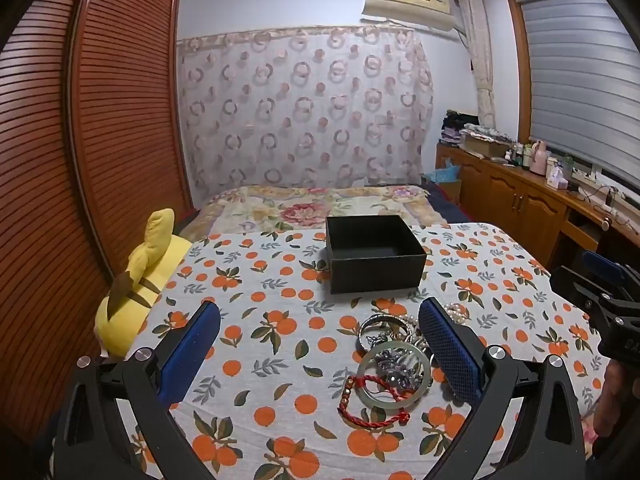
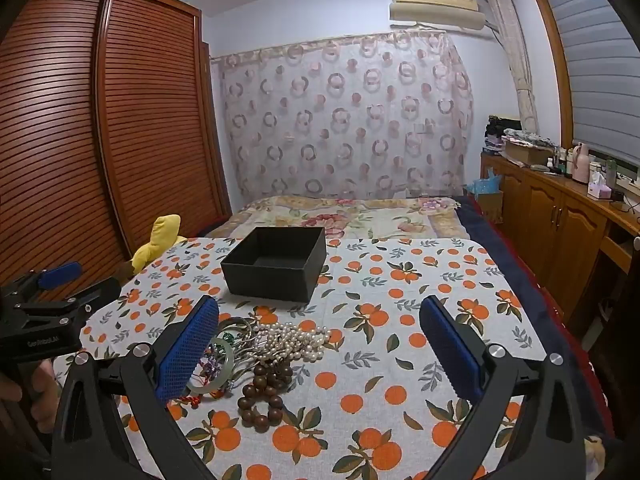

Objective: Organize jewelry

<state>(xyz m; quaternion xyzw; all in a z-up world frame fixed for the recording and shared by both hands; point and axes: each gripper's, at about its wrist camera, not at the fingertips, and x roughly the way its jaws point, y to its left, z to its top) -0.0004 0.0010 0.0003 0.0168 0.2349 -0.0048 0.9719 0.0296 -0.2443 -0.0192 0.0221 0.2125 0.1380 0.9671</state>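
Note:
An open black box [image 1: 374, 254] [image 2: 276, 264] stands empty on the orange-print cloth. In front of it lies a jewelry pile. In the left wrist view I see a pale jade bangle [image 1: 394, 374], a red cord bracelet [image 1: 370, 402] and silver bangles [image 1: 378, 326]. In the right wrist view I see a white pearl strand [image 2: 290, 342], a brown wooden bead bracelet [image 2: 262, 396] and the jade bangle [image 2: 224, 364]. My left gripper [image 1: 320, 352] is open and empty, the pile near its right finger. My right gripper [image 2: 320, 350] is open and empty, the pile near its left finger.
The orange-print cloth [image 1: 280, 280] covers the near part of a bed. A yellow plush toy [image 1: 140, 276] lies at its left edge by a wooden slatted wardrobe [image 1: 80, 140]. A wooden cabinet [image 2: 560, 216] with bottles runs along the right wall.

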